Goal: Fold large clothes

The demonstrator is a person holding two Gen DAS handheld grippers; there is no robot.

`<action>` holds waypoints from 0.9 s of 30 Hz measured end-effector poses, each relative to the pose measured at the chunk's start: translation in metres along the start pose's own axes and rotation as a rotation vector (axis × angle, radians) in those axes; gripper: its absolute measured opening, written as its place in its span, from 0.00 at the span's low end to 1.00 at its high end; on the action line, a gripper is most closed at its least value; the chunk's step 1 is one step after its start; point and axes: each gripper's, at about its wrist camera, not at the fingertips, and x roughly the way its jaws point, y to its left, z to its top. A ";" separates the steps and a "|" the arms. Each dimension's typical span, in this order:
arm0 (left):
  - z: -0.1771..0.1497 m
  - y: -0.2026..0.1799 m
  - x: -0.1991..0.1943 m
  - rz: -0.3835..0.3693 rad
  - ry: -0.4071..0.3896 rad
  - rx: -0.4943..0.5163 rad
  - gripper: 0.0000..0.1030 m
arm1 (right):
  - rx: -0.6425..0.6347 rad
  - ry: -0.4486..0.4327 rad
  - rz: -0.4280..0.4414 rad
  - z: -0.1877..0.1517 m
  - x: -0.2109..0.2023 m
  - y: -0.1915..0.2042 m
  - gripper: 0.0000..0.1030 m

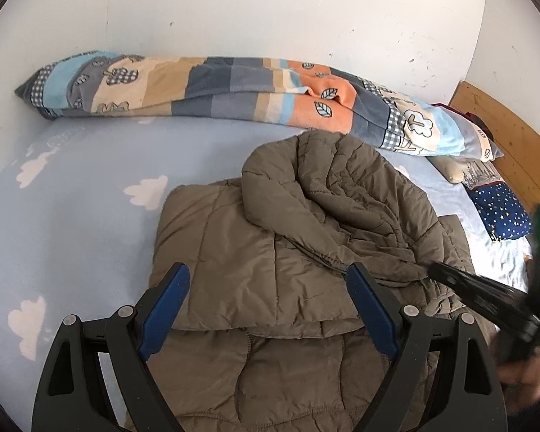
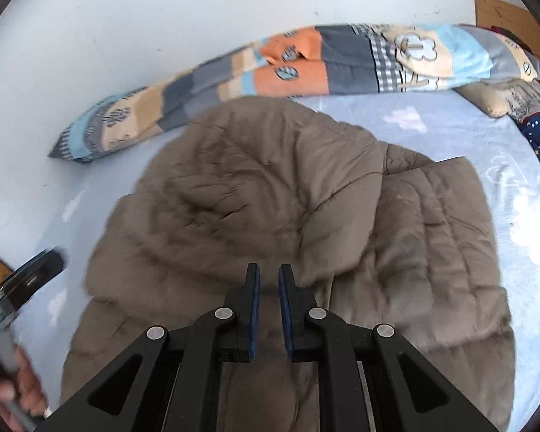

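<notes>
A brown quilted puffer jacket (image 1: 288, 237) lies partly folded on the blue bed sheet, one sleeve draped across its body. It also shows in the right wrist view (image 2: 270, 187). My left gripper (image 1: 268, 280) is open wide and empty, hovering above the jacket's near part. My right gripper (image 2: 269, 277) is nearly shut with a narrow gap, and brown fabric shows between its fingers, so it seems to pinch a fold of the jacket. The right gripper also shows in the left wrist view (image 1: 486, 295), at the jacket's right edge.
A rolled patchwork blanket (image 1: 234, 86) lies along the white wall behind the jacket. A star-patterned pillow (image 1: 504, 212) and a wooden headboard (image 1: 514, 136) are at the right. The cloud-print sheet (image 1: 72, 198) stretches to the left.
</notes>
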 end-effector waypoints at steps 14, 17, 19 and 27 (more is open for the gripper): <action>-0.041 -0.023 -0.055 0.051 -0.047 0.119 0.85 | -0.034 0.030 -0.026 -0.107 -0.097 -0.006 0.23; -0.064 -0.025 -0.056 0.027 0.027 0.100 0.85 | 0.003 0.046 -0.030 -0.127 -0.110 -0.019 0.23; -0.084 -0.022 -0.057 -0.001 0.089 0.057 0.85 | 0.015 0.047 -0.041 -0.138 -0.118 -0.024 0.23; -0.174 -0.003 -0.075 0.053 0.230 -0.035 0.85 | 0.030 0.110 -0.055 -0.187 -0.125 -0.043 0.23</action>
